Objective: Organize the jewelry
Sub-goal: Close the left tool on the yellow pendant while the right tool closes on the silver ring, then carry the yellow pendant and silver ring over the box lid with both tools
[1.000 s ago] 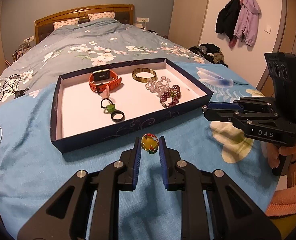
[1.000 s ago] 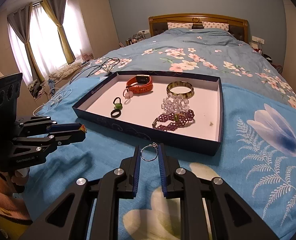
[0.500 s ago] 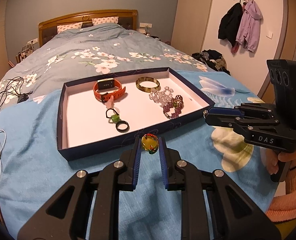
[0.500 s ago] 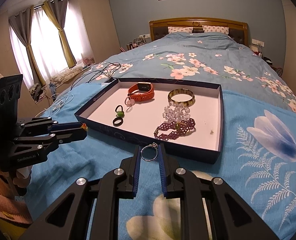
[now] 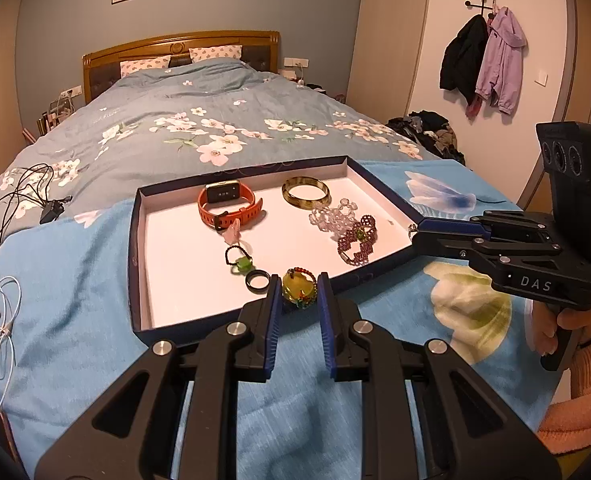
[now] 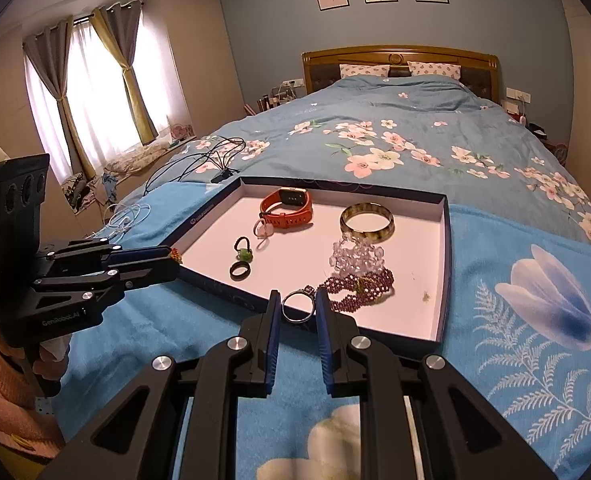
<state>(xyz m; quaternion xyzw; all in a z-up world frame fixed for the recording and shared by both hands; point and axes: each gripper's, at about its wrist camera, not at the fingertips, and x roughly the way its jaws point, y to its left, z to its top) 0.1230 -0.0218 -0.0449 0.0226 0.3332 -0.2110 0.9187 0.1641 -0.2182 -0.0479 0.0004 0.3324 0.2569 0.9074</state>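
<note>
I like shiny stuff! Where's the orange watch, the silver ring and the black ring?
orange watch [image 5: 225, 204]: left wrist view, on its strap.
silver ring [image 6: 297, 307]: right wrist view, on its band.
black ring [image 5: 257, 281]: left wrist view, on its rim.

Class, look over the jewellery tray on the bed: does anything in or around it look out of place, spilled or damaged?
Nothing looks damaged or spilled. One oddity: a small brownish speck lies on the navy-rimmed tray's pale floor, right of the purple beaded bracelet; what it is cannot be told.

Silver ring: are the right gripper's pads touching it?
Touching. The right wrist view shows the silver ring pinched between both blue pads of the right gripper, no gap on either side.
</note>
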